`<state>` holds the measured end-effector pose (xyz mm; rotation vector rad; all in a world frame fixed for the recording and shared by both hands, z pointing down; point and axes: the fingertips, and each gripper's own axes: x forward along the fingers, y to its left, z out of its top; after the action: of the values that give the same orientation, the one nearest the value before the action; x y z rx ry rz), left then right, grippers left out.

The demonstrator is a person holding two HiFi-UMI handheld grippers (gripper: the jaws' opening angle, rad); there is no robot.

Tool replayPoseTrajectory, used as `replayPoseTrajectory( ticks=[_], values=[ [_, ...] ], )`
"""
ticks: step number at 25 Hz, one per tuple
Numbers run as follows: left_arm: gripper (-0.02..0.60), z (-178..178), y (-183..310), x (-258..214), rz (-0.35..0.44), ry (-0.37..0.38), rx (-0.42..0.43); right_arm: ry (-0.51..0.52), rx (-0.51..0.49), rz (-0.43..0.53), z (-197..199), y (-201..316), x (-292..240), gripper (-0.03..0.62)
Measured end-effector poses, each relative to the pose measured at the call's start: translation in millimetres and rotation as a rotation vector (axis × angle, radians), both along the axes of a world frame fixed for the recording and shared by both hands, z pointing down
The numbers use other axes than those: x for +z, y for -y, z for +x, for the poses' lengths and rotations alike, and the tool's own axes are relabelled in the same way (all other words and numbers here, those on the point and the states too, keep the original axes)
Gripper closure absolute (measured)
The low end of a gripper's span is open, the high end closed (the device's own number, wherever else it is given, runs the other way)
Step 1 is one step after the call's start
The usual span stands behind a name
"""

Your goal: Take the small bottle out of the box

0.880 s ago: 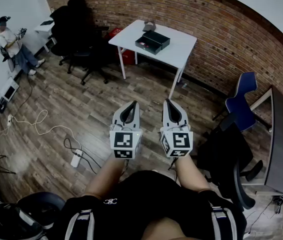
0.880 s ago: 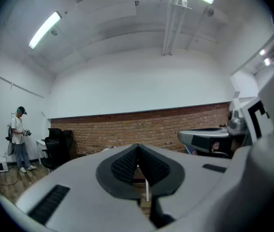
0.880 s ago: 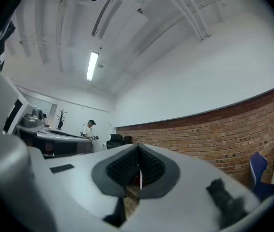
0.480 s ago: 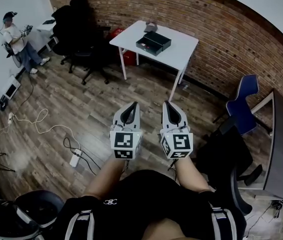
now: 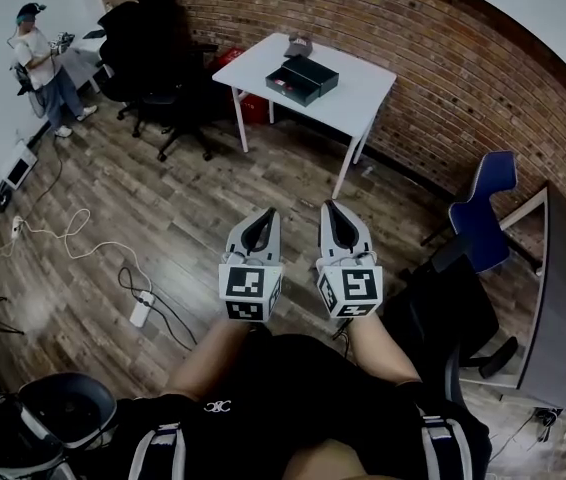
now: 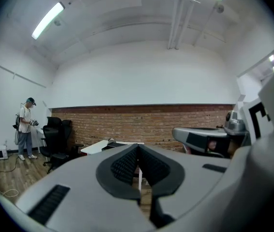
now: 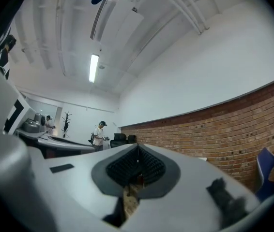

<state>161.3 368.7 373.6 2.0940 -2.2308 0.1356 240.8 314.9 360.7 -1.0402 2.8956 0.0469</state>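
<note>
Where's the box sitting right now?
In the head view, the black box sits on the white table by the brick wall, top centre, far ahead of the left gripper and right gripper; black office chairs stand to the table's left.

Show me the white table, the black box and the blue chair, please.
white table (image 5: pixel 361 93): head view, bare tabletop.
black box (image 5: pixel 313 72): head view, its top face.
blue chair (image 5: pixel 483 213): head view, middle of its blue shell.

An office-like workroom: a red brick wall, dark wood-plank floor, a white rectangular desk, black swivel office chairs, a blue chair and long ceiling strip lights
</note>
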Motion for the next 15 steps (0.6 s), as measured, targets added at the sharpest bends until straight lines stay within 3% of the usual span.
replayPoseTrajectory(
  ticks=[6, 15],
  values=[
    [0.569, -7.0, 28.3, 0.0, -0.002, 0.012, -0.006, 0.0, 0.014, -0.018, -1.3, 28.8, 7.2, 0.563],
    [0.569, -46.9, 96.6, 5.6, 0.018, 0.015, 0.021, -0.001, 0.038, -0.015, -37.6, 91.7, 12.6, 0.563]
  ],
)
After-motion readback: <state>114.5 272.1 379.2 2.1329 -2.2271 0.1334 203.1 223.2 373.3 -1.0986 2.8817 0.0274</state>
